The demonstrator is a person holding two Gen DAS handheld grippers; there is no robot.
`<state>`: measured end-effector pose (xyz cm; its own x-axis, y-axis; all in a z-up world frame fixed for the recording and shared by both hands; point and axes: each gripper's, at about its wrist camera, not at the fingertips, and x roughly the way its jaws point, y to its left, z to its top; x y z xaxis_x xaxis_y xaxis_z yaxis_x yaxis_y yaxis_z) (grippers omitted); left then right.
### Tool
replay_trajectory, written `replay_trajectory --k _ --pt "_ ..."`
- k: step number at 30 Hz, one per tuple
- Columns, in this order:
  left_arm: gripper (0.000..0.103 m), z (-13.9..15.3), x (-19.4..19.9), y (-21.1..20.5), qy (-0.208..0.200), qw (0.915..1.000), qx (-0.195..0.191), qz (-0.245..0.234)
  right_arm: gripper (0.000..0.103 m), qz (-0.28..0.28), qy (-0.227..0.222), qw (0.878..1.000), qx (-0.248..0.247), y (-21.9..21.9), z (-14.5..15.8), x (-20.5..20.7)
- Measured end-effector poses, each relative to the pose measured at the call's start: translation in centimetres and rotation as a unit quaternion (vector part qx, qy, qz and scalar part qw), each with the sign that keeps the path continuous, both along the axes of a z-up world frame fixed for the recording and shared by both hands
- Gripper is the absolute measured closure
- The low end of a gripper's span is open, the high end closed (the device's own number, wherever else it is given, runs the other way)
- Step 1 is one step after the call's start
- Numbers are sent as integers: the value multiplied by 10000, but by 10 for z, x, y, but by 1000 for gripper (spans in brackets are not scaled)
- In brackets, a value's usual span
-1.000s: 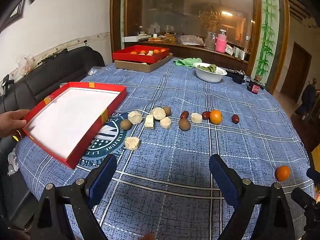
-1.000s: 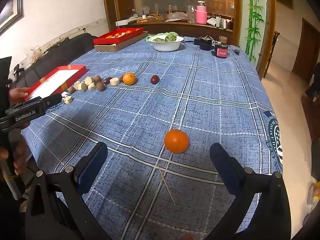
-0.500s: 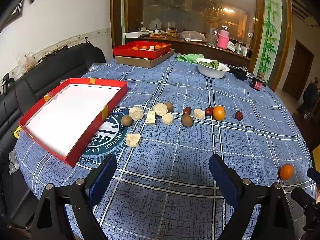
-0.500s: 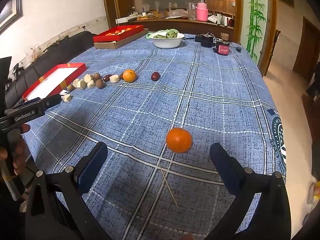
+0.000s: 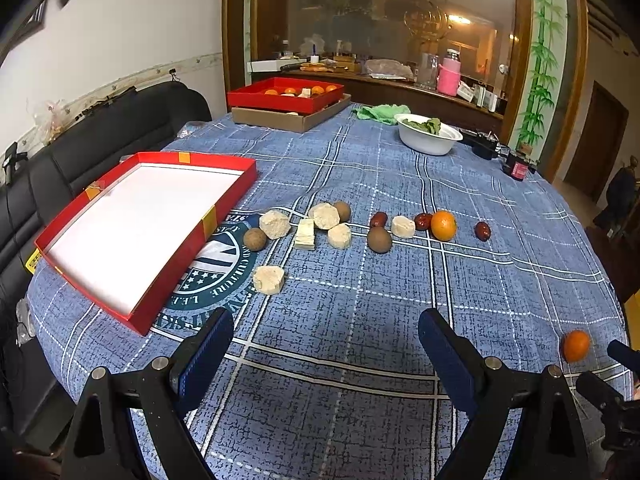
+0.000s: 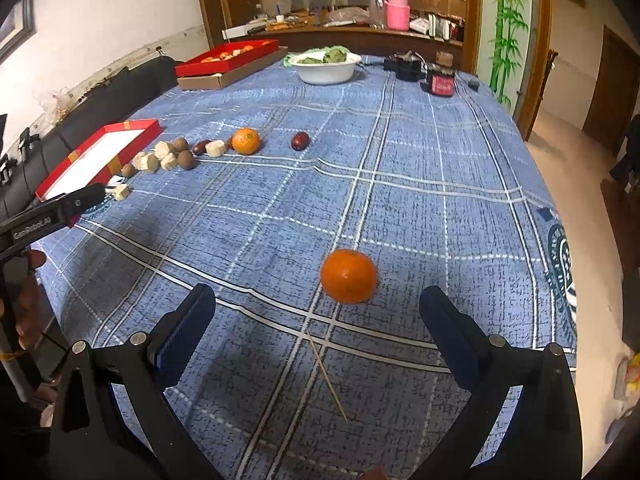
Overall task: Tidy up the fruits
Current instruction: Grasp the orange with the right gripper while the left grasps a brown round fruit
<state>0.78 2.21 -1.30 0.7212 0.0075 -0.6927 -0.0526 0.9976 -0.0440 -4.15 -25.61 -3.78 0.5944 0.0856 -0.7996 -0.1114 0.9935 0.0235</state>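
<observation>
An empty red tray with a white floor lies at the table's left side, also seen in the right wrist view as the red tray. Right of it runs a row of pale chunks, brown round fruits, dark red dates and an orange. A second orange lies alone just ahead of my right gripper, which is open and holds nothing; the same orange shows at the far right in the left wrist view. My left gripper hangs open over bare cloth, short of a pale chunk.
A thin wooden stick lies on the cloth between the right gripper's fingers. At the far end stand a filled red tray on a cardboard box, a white bowl of greens and small dark items. A black sofa lines the left side.
A hand that held the red tray's left edge has gone. Both views have shifted slightly; the lone orange now sits a little closer to the right gripper. No fruit has moved.
</observation>
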Motion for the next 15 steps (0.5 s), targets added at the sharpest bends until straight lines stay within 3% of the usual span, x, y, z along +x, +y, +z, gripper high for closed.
replay_trajectory --k 6,8,13,15 --pt "10 -5 3 -5 43 10000 37 -68 1 -190 156 9995 172 -10 -8 13" --pt "10 -6 7 -8 71 9999 49 -109 5 -251 161 9994 148 -11 -9 18" --pt "10 -10 18 -10 131 9998 95 -149 46 -337 371 9987 70 -10 -18 29" --pt "11 -12 26 -6 180 9998 57 -102 70 -347 439 9984 47 -9 -22 31"
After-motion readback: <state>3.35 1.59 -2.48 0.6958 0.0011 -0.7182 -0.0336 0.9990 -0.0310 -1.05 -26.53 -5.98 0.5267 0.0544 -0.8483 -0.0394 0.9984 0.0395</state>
